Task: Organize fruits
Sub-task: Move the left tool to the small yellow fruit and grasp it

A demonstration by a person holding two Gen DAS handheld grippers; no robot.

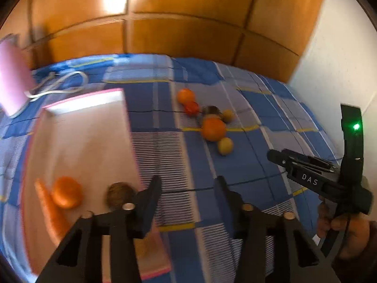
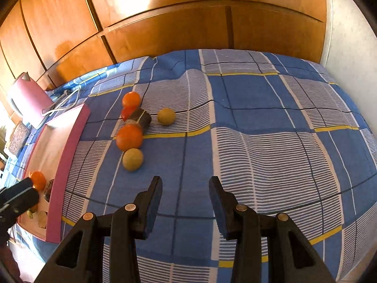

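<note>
Beside the tray (image 2: 68, 160), both tongs seemingly hold nothing.

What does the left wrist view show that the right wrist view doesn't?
Only the left view: a carrot lying in the pink tray, the right gripper from the side, and the hand holding it. Only the right view: the bare far right stretch of the checked bedspread and patterned items behind the tray. Both: the loose fruit cluster on the bedspread, the tray with an orange in it, a pink jug, and wooden cupboards.
</note>
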